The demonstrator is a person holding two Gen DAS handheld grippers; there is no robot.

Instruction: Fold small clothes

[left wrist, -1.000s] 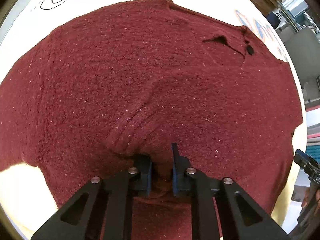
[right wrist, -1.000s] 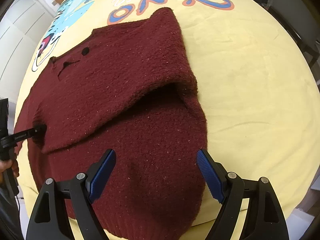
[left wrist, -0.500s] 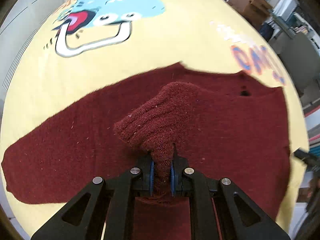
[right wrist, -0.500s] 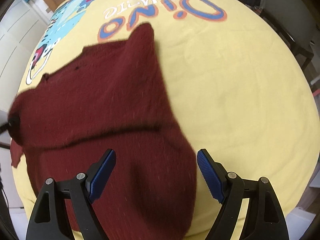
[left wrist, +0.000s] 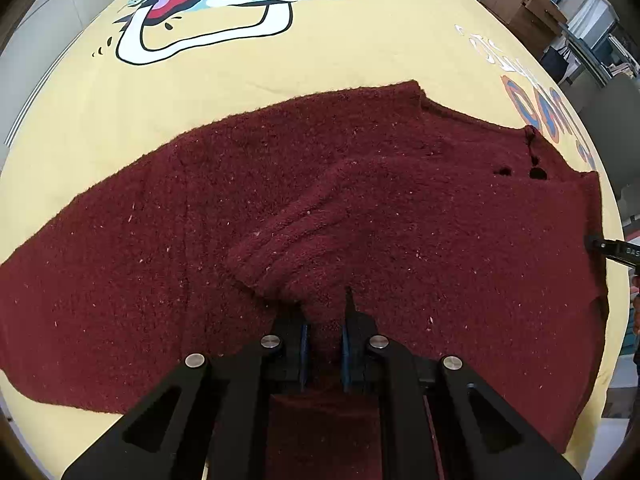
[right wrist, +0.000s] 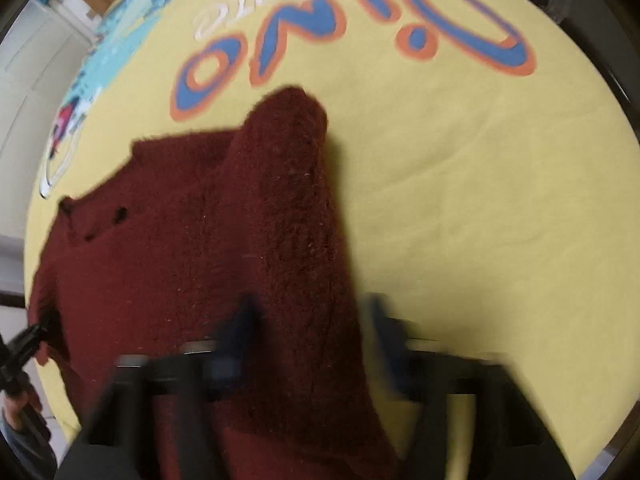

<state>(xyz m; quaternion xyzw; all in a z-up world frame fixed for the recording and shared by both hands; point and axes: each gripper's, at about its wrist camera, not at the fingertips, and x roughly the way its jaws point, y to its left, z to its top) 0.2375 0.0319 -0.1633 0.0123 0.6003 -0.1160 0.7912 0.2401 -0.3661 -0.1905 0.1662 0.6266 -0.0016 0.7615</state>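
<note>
Two black fingers of the left gripper (left wrist: 325, 330) are pinched on a ribbed cuff of the dark red sweater (left wrist: 400, 216), a fold of knit squeezed between the blue pads. From there the sweater spreads flat over the yellow sheet (left wrist: 320, 64), one sleeve running out to the side. Over at the right gripper (right wrist: 312, 320), motion blur smears everything; its jaws look parted astride a folded sleeve, though I cannot tell if they grip it. "DINO" lettering (right wrist: 352, 28) lies beyond.
</note>
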